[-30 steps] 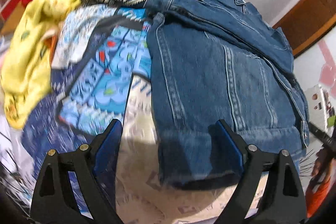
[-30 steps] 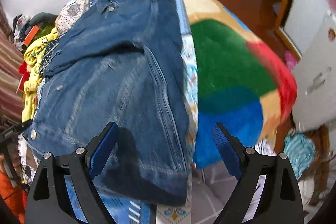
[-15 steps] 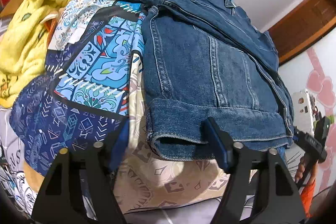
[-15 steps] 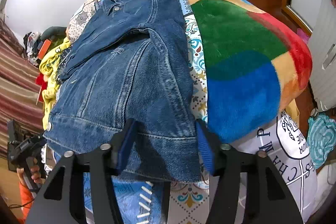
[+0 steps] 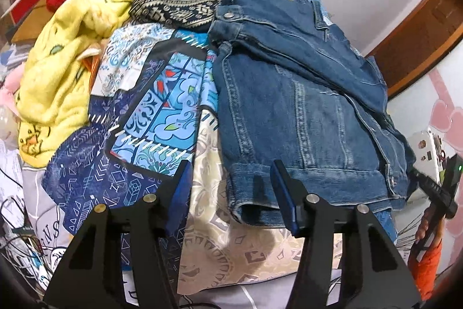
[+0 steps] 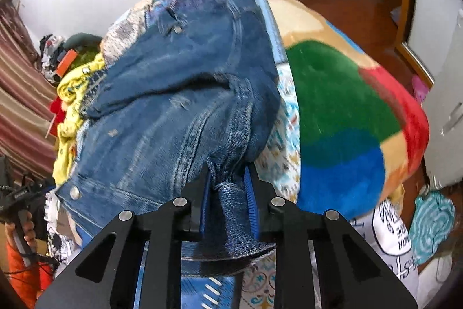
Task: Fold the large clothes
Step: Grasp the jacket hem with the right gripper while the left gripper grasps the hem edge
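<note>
A blue denim jacket (image 5: 303, 106) lies partly folded on a patterned blue bedspread (image 5: 156, 94). My left gripper (image 5: 231, 187) is open, its jaws standing on either side of the jacket's near left hem corner without pinching it. In the right wrist view the jacket (image 6: 179, 106) fills the centre. My right gripper (image 6: 227, 184) is shut on the jacket's near right hem corner, with bunched denim between the blue pads.
A yellow blanket (image 5: 69, 48) and a dark patterned cloth (image 5: 176, 2) lie at the bed's far left. A plush blanket in green, blue and red (image 6: 347, 118) lies right of the jacket. A teal cloth (image 6: 431, 225) lies on the floor. The other gripper's handle (image 6: 17, 204) shows at left.
My right gripper has closed on the jacket's hem corner. My left gripper has narrowed and moved in around the opposite hem corner, still open.
</note>
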The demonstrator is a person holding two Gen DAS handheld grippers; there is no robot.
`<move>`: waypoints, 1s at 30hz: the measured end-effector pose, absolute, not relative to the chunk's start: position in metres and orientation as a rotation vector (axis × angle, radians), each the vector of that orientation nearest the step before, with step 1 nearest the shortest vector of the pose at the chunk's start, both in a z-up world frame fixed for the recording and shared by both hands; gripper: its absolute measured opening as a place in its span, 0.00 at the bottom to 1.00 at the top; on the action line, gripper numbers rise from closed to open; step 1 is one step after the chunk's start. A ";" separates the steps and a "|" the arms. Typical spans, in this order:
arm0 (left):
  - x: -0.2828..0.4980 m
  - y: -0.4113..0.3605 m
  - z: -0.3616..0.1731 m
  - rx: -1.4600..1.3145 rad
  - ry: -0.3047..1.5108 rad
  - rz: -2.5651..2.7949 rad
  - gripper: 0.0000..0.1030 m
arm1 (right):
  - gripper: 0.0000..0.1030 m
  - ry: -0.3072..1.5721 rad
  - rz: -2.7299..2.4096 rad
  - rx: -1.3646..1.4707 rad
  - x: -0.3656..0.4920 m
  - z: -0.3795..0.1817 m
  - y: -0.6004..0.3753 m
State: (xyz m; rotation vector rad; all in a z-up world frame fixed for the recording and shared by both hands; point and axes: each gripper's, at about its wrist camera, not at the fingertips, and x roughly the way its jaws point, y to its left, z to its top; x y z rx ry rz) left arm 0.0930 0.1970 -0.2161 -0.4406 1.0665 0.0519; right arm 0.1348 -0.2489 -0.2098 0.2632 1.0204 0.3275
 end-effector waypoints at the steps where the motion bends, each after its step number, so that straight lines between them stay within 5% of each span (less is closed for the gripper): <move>1: 0.094 0.194 -0.216 -0.435 1.070 0.038 0.53 | 0.19 1.009 0.332 0.264 0.137 -0.207 -0.248; 9: 0.108 0.186 -0.263 -0.585 1.190 -0.059 0.52 | 0.19 0.938 0.368 0.274 0.152 -0.191 -0.240; 14: 0.117 0.184 -0.248 -0.571 1.127 -0.076 0.17 | 0.19 0.918 0.386 0.284 0.163 -0.187 -0.234; 16: 0.124 0.180 -0.234 -0.527 1.084 -0.078 0.13 | 0.19 0.905 0.396 0.283 0.169 -0.182 -0.231; 30: 0.239 0.180 -0.109 -0.468 0.716 -0.111 0.11 | 0.14 0.729 0.384 0.191 0.250 -0.123 -0.214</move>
